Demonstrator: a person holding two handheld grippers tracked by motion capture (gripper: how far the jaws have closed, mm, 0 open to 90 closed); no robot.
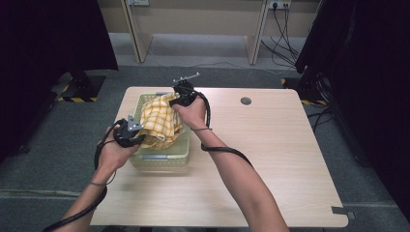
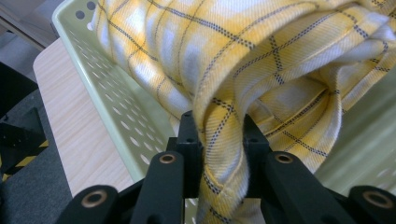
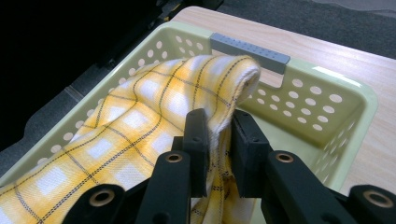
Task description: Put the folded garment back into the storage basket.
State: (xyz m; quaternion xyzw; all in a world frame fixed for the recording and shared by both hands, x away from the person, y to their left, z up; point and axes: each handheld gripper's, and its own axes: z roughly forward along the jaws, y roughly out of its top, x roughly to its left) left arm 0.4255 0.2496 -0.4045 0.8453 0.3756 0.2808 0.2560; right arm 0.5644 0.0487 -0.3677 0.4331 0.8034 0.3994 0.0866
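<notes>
A yellow checked cloth [image 1: 162, 121] hangs over a pale green perforated basket [image 1: 159, 157] on the left half of the table. My left gripper [image 1: 136, 131] holds its near left edge, and in the left gripper view a thick fold of the cloth [image 2: 224, 140] is pinched between the jaws, so my left gripper [image 2: 219, 154] is shut on it. My right gripper [image 1: 180, 94] is at the cloth's far end above the basket's far side. In the right gripper view a rolled edge of the cloth [image 3: 219, 112] is clamped in my right gripper [image 3: 220, 149].
The basket [image 3: 327, 107] has a grey handle bar [image 3: 250, 52] on one short wall. The wooden table [image 1: 270, 145] has a round cable hole [image 1: 245, 101] at the back. Black stands and cables sit on the floor around the table.
</notes>
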